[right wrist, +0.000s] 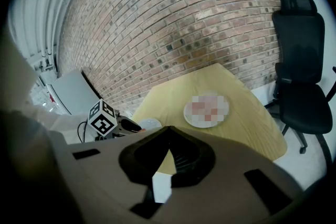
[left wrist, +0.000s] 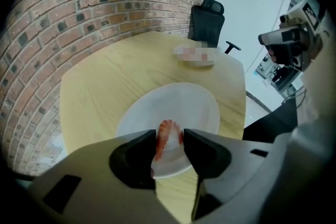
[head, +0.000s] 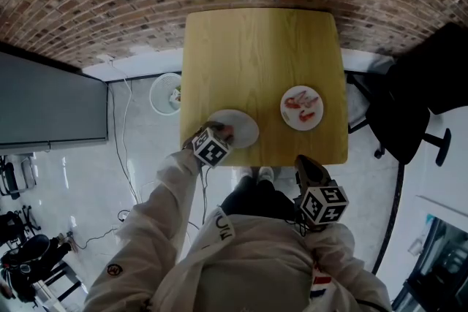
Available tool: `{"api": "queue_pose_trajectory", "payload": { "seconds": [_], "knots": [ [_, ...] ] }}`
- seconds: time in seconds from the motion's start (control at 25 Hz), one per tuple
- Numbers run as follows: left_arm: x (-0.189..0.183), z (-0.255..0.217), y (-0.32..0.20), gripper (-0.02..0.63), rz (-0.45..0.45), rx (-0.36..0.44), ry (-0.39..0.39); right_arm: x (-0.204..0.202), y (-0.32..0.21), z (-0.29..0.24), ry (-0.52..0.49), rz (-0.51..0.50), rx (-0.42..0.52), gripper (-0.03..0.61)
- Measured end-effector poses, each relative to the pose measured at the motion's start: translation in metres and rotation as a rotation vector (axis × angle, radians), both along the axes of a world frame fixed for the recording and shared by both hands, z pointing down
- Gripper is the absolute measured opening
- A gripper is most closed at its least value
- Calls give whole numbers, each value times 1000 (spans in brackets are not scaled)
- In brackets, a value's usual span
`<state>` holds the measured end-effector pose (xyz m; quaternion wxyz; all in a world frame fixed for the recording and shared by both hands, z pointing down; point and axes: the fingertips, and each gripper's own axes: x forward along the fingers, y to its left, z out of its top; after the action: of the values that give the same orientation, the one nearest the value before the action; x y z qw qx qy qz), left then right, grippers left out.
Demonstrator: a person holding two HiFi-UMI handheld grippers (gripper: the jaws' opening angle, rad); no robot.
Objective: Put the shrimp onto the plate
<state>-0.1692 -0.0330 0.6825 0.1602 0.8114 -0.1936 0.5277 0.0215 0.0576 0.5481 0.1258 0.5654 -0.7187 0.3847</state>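
The shrimp (left wrist: 168,135) sits right between the jaws of the left hand-held gripper (left wrist: 170,139). It fills the narrow gap there, and both inner faces look to be touching its sides, so I read it as held rather than lying free. Its long axis runs along the line the jaws point, red-striped back up and away from the camera, pale end trailing back into the gap. Directly beneath and ahead of it is the white plate (left wrist: 197,105), bare and lying at the near edge of the wooden worktop (head: 256,55). The shrimp hangs over the near part of that plate, close to the rim and not over the middle. That is what the coming move turns on: the plate lies below and slightly forward of the jaws, so a short drop, perhaps eased toward the centre, should land it well inside the rim. The right hand-held gripper (right wrist: 168,130) has its jaws closed tip to tip with nothing between them. It is held off the worktop near the person's body — well apart from both the white plate and the second plate (head: 313,99), which already carries shrimp. The left hand is plainly the nearer one for this.
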Motion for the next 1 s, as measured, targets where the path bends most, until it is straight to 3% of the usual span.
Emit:
{"api": "queue_pose_trajectory", "payload": {
  "seconds": [1.0],
  "knots": [
    [-7, -5, 0, 156, -24, 58, 10, -3, 9, -2, -7, 15, -1, 23]
  ]
}}
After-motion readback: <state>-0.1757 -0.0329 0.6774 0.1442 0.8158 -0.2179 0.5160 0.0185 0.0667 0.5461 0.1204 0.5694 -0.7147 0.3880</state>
